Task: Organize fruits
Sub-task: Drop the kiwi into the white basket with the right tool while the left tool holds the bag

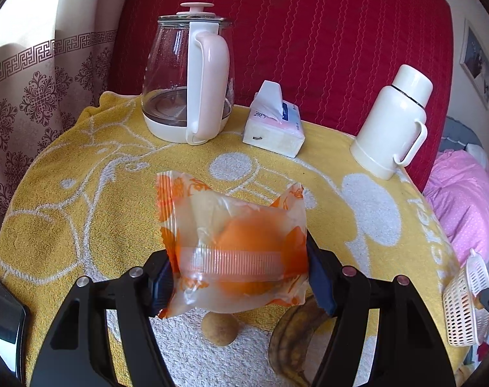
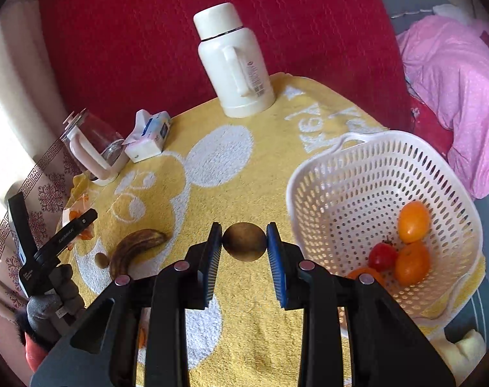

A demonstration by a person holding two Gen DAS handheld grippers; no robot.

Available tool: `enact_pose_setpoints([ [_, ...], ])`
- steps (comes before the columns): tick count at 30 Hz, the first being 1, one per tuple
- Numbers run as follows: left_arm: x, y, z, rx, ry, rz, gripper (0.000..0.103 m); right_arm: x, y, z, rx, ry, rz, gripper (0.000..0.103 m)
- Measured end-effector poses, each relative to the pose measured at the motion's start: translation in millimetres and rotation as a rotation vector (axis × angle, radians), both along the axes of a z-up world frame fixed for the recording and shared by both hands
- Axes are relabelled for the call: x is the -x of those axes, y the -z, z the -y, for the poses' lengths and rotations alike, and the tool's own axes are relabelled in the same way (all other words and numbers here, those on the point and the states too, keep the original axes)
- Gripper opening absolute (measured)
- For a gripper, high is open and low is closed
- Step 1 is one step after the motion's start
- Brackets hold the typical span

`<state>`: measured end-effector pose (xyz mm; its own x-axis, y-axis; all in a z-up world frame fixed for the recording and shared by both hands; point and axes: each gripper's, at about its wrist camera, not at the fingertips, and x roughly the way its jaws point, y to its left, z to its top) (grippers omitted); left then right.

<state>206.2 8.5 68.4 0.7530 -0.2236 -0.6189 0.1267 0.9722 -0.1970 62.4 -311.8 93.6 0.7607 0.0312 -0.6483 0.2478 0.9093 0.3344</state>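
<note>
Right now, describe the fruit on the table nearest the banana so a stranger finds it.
On the yellow towel, find the dark banana. At its lower tip, on the side away from the white basket, sits a small brown round fruit, loose, much smaller and unwrapped.

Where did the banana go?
The banana lies on the yellow towel, lower left in the right wrist view, with a small brown fruit just left of it.

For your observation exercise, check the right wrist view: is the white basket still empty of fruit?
No. The white basket already holds several fruits: orange ones and a small red one lie on its bottom.
</note>
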Motion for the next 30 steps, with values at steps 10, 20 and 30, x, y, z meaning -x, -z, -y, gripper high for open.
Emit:
enact_pose_setpoints([
  [10,-0.9,2.3,2.6,-0.011,0.004,-0.004,0.069,6.1,14.0,65.4,-0.045,0.181,-0.045,0.029],
  [20,-2.0,3.2,2.3,-0.012,0.001,-0.006,0.069,2.6,32.9,80.6,-0.087,0.228,-0.092,0.031],
  [30,-0.3,2.8,3.2,-0.013,0.007,0.003,0.069,17.0,26.9,82.4,-0.087,0.249,-0.052,0.046],
])
